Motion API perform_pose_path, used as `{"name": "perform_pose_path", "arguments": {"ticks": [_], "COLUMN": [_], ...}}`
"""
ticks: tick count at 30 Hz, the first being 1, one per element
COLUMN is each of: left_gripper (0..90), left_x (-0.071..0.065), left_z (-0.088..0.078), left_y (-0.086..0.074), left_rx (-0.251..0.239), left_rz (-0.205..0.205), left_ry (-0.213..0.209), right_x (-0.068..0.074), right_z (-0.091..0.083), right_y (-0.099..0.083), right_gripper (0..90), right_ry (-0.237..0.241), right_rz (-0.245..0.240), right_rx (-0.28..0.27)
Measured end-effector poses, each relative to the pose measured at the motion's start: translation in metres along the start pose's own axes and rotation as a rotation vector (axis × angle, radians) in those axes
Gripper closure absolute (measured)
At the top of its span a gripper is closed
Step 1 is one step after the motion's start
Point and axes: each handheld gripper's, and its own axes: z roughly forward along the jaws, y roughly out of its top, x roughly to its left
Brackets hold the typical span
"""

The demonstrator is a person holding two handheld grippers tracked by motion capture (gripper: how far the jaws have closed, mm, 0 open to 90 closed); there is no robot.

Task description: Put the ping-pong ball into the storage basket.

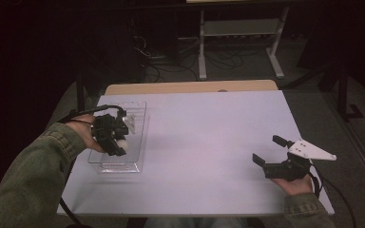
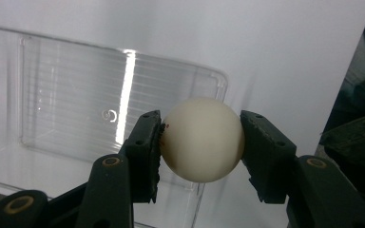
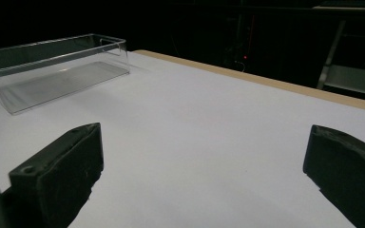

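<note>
Black jaws of the left gripper point(image 2: 202, 142) pinch a white ball point(image 2: 202, 139) from both sides, right above the clear box point(image 1: 119, 137) on the table point(image 1: 209, 142). Far off, the right gripper point(image 1: 267, 149) rests spread wide, holding nothing.

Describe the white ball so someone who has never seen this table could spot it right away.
Start at the white table and go to its left side, where a clear plastic tray stands. Just above the tray, the left gripper holds the ball between its black jaws. It is the only round, cream-white thing there, smooth and matte against the see-through tray.
</note>
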Motion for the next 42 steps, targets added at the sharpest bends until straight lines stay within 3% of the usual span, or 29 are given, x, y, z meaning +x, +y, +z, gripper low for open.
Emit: {"name": "perform_pose_path", "arguments": {"ticks": [13,29,42], "left_gripper": [50.6,50.7,50.7], "left_x": [0.006,0.02,0.022], "left_z": [0.006,0.014,0.023], "left_y": [-0.005,0.002,0.012], "left_rx": [-0.011,0.007,0.022], "left_rz": [0.001,0.019,0.033], "left_ry": [-0.008,-0.007,-0.009], "right_x": [0.0,-0.001,-0.001], "right_z": [0.0,0.0,-0.001], "right_y": [0.0,0.0,0.0], "right_gripper": [0.0,0.0,0.0], "right_ry": [0.001,0.004,0.006], "right_rz": [0.0,-0.003,0.0], "right_rx": [0.0,0.002,-0.001]}}
